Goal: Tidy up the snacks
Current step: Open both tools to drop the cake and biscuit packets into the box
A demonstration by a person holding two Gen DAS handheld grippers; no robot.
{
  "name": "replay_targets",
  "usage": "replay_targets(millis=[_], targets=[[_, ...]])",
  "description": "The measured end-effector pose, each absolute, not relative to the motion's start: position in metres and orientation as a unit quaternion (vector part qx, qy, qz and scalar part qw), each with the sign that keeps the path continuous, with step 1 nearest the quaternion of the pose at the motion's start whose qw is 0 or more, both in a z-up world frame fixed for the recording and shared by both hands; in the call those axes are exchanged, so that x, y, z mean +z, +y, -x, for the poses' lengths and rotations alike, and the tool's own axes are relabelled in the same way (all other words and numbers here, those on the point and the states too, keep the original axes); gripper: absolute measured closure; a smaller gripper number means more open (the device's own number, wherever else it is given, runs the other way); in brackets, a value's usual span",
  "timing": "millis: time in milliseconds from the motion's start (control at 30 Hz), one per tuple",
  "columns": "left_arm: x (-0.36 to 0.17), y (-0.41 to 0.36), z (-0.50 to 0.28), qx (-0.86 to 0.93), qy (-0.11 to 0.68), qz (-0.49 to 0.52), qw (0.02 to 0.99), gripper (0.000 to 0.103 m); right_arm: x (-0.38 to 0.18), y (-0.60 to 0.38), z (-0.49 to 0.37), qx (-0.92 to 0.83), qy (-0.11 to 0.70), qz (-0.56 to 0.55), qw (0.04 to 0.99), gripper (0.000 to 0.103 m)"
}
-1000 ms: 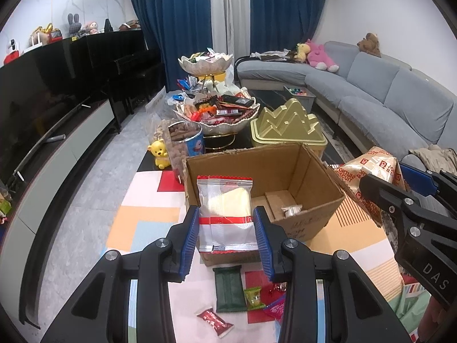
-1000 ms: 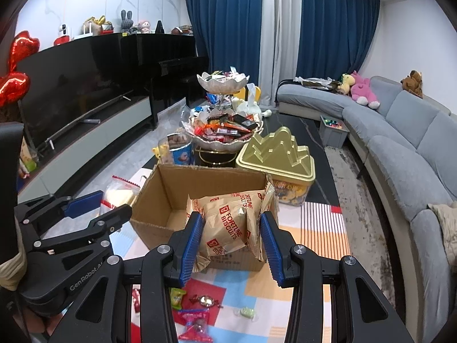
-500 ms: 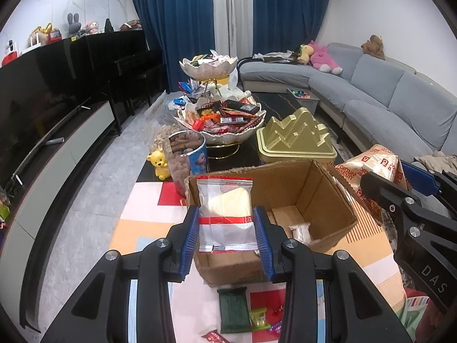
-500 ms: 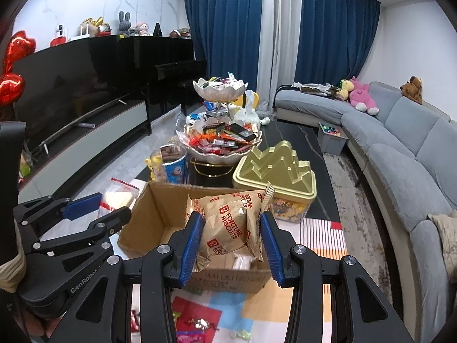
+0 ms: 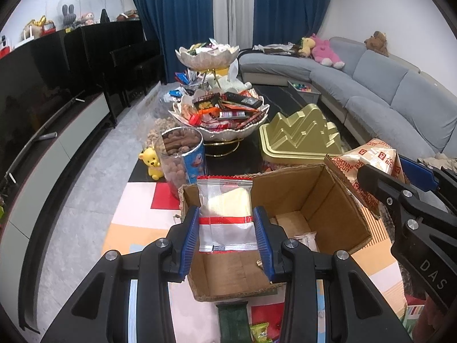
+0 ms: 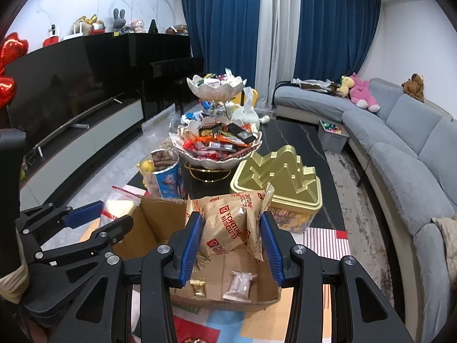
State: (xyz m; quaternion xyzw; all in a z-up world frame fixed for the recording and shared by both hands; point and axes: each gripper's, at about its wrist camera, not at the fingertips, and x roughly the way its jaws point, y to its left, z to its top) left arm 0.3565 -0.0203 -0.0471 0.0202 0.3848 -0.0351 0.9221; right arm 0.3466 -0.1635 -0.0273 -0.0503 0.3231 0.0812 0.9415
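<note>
Above the open cardboard box (image 5: 285, 225), the landmark for every position given here, both grippers carry a snack. The left gripper (image 5: 225, 238) has its blue pads narrowed onto a clear packet with red bands (image 5: 225, 214), held upright over the box's left near corner; the right gripper (image 6: 232, 245) is likewise narrowed onto a tan fortune-biscuit bag (image 6: 228, 223), held over the box's middle. Inside the box lie a few small wrapped pieces, among them a pale one (image 6: 240, 281) and a gold one (image 6: 199, 283). The step in hand is judged to be dropping both packets into the box. To do it well, each packet should be well inside the rim before the pads part, and the two tools should stay apart so neither knocks the other. Loose sweets, including a dark green bar (image 5: 232, 318), lie on the near side of the box. The box rests on a mat of coloured blocks (image 5: 137, 214). Beyond the box stand a gold ridged tin (image 5: 300, 140), a tub of brown snacks (image 5: 182, 154) and a two-tier snack bowl (image 5: 220, 117). Right of the box runs a grey sofa (image 6: 400, 148); left of it, a dark television unit (image 5: 57, 100); beyond it hang blue curtains (image 6: 228, 23).
</note>
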Motion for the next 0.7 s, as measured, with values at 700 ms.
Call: replay_targets(millis=[700], targets=[[-0.065,-0.021,-0.369,-0.038,0.402,-0.017,0.914,0.042,-0.039,-0.165,-0.366,0.084,0.332,0.053,0.938,0.039]])
